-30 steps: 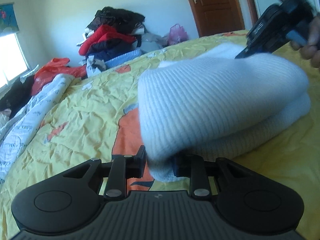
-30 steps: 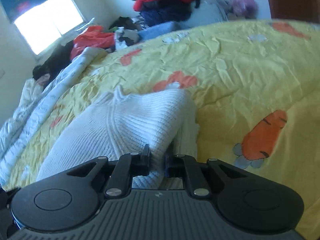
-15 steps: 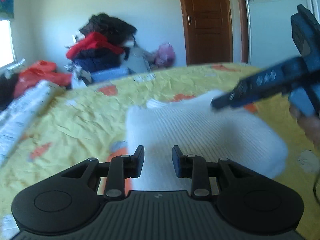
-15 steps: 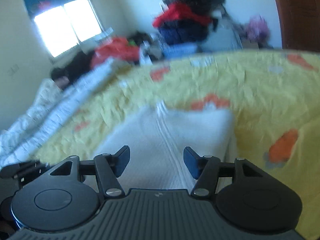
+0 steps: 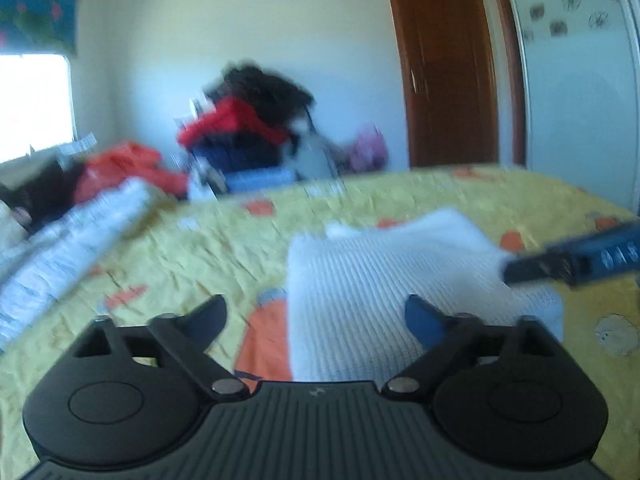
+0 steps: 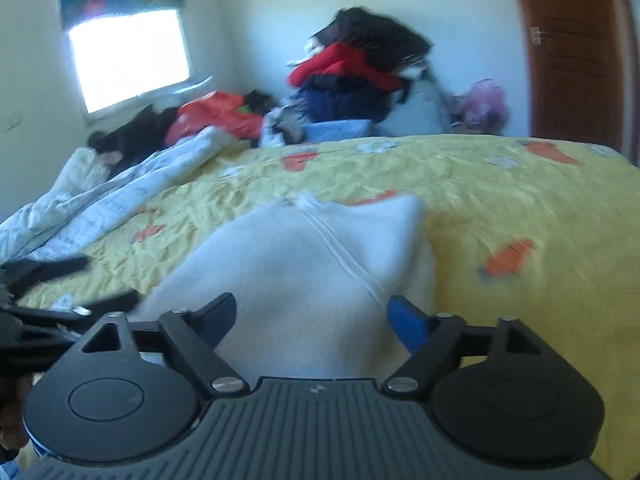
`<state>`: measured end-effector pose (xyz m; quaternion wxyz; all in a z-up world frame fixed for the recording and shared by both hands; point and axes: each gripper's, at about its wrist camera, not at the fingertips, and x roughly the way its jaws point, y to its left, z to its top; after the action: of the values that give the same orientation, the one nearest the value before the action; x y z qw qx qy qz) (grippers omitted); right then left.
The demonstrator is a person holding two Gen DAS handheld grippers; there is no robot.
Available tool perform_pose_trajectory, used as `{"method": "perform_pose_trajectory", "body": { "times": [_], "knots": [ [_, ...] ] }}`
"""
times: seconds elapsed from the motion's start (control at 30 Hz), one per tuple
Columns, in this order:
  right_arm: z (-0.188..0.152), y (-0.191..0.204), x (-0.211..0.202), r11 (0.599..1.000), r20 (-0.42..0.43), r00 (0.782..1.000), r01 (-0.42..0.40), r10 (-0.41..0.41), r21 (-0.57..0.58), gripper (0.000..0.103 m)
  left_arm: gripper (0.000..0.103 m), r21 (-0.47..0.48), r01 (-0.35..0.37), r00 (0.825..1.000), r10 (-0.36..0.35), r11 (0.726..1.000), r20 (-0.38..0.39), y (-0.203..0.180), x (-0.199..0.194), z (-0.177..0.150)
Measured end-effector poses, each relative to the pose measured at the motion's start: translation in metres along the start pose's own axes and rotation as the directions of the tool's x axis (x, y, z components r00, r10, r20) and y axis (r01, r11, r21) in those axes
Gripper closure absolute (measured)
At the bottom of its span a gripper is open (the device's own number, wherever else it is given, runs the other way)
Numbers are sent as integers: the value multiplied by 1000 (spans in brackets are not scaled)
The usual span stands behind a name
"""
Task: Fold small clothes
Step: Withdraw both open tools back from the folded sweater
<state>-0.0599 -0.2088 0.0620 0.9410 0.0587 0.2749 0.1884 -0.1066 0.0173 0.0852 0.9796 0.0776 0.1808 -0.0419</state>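
A home bedroom: bed with yellow carrot-print sheet (image 6: 500, 184), heaped clothes (image 6: 356, 68), wooden door (image 5: 448, 68).

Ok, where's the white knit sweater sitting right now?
The folded white ribbed knit sweater lies on the yellow carrot-print bedspread, just ahead of both opening claws in both wrist views, neither gripping it; the crumpled white duvet lies further left.

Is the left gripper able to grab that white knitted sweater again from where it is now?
Probably yes. The left gripper has its jaws opening wide, with the folded sweater lying on the yellow bedspread right ahead of them. Nothing lies between; the right gripper reaches in only at the far side.
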Motion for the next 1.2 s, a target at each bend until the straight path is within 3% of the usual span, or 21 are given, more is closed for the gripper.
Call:
{"method": "perform_pose_trajectory", "body": {
  "times": [0.17, 0.3, 0.47, 0.6, 0.73, 0.97, 1.2],
  "knots": [
    [-41, -9, -9, 995, -109, 991, 85, -78, 58, 16, 6, 34, 10, 999, -9, 999, -46, -19, 2, -29],
    [-63, 1, -15, 988, -151, 979, 147, -139, 42, 4, 6, 44, 39, 990, -33, 998, -136, -32, 5, -45],
    [-72, 20, -14, 980, -171, 965, 201, -198, 0, 1, 6, 56, 23, 981, -11, 998, -195, -39, 6, -49],
    [-69, 29, 2, 960, -216, 935, 272, -281, -71, 0, 5, 8, -7, 969, 9, 1000, -246, -36, 22, -47],
    [-67, 27, 19, 949, -205, 928, 291, -310, -118, 1, 5, 27, -49, 952, 55, 998, -301, -34, 46, -52],
    [-71, 23, 33, 939, -150, 927, 342, -345, -46, 0, 0, -135, -12, 937, -36, 991, -348, -12, 56, -56],
    [-74, 20, 38, 939, -134, 929, 344, -344, -28, 0, 0, -144, -16, 939, -35, 989, -342, -13, 56, -58]
  ]
}}
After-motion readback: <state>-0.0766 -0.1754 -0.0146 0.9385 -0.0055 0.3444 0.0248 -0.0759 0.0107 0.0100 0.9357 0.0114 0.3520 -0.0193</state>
